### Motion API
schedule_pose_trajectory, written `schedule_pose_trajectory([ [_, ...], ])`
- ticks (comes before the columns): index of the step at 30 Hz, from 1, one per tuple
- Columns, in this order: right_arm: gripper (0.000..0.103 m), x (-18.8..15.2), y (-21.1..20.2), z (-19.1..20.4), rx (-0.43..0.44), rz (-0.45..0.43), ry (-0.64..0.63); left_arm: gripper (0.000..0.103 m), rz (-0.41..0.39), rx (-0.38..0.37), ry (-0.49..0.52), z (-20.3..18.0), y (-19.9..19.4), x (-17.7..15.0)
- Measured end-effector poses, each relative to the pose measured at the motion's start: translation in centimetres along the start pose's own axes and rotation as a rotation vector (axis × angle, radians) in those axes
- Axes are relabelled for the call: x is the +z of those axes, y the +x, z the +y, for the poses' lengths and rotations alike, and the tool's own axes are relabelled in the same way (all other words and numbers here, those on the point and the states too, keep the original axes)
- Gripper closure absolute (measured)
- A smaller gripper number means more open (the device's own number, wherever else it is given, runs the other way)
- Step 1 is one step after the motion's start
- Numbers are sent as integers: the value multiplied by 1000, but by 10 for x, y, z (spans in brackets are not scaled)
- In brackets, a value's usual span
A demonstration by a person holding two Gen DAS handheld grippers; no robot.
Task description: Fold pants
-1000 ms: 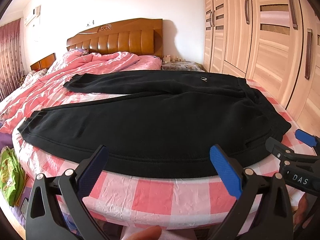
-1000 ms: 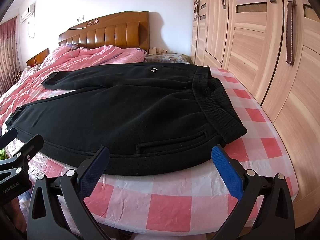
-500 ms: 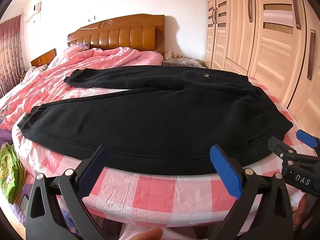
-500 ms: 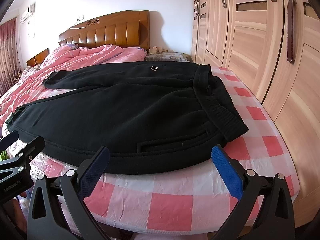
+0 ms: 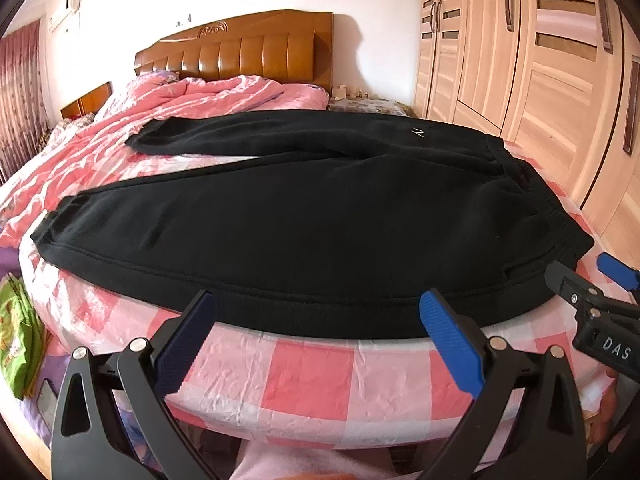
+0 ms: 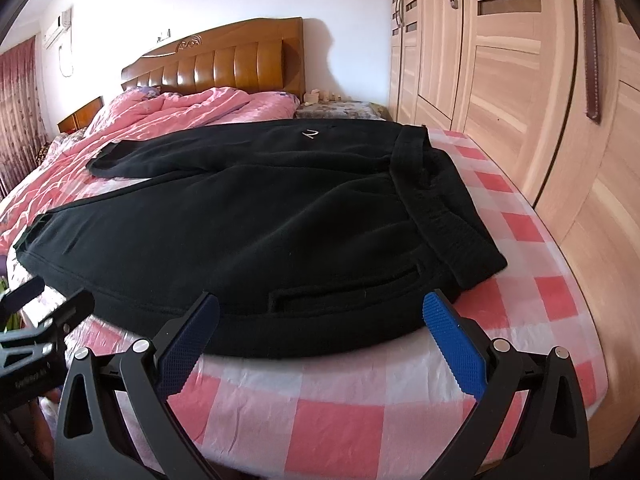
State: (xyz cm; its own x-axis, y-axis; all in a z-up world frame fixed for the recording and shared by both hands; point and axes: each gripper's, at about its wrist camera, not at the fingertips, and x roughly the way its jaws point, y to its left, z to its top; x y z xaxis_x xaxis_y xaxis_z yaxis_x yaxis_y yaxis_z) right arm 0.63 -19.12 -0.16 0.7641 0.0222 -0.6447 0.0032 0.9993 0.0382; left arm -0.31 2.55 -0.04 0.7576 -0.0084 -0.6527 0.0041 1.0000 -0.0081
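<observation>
Both your left gripper (image 5: 316, 336) and right gripper (image 6: 320, 336) have edged toward the pants (image 5: 304, 220), jaws wide and empty, ready to pinch the near edge.

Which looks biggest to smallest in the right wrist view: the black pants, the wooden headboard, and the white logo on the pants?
1. black pants, filling most of the middle of the frame, though they lie nearest the camera.
2. wooden headboard, farther back, so it may be larger than it looks.
3. white logo, a tiny mark.
</observation>
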Motion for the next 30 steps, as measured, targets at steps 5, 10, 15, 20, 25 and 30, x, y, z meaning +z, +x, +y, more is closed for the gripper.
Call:
schedule_pose_trajectory([
  [5, 4, 40, 26, -26, 114, 20, 27, 1, -55, 47, -1, 0, 4, 7],
  [10, 4, 119, 82, -62, 251, 64, 31, 1, 41, -85, 7, 8, 33, 55],
  [15, 4, 202, 155, -85, 424, -11, -79, 1, 243, -261, 37, 24, 100, 122],
  [20, 4, 257, 261, -81, 378, 227, -206, 2, 309, -291, -63, 57, 189, 217],
  [25, 4, 292, 340, -77, 430, 351, -260, 2, 529, -390, -308, 79, 296, 284],
  [30, 20, 296, 376, -67, 503, 434, -396, 2, 595, -318, -468, 97, 359, 318],
])
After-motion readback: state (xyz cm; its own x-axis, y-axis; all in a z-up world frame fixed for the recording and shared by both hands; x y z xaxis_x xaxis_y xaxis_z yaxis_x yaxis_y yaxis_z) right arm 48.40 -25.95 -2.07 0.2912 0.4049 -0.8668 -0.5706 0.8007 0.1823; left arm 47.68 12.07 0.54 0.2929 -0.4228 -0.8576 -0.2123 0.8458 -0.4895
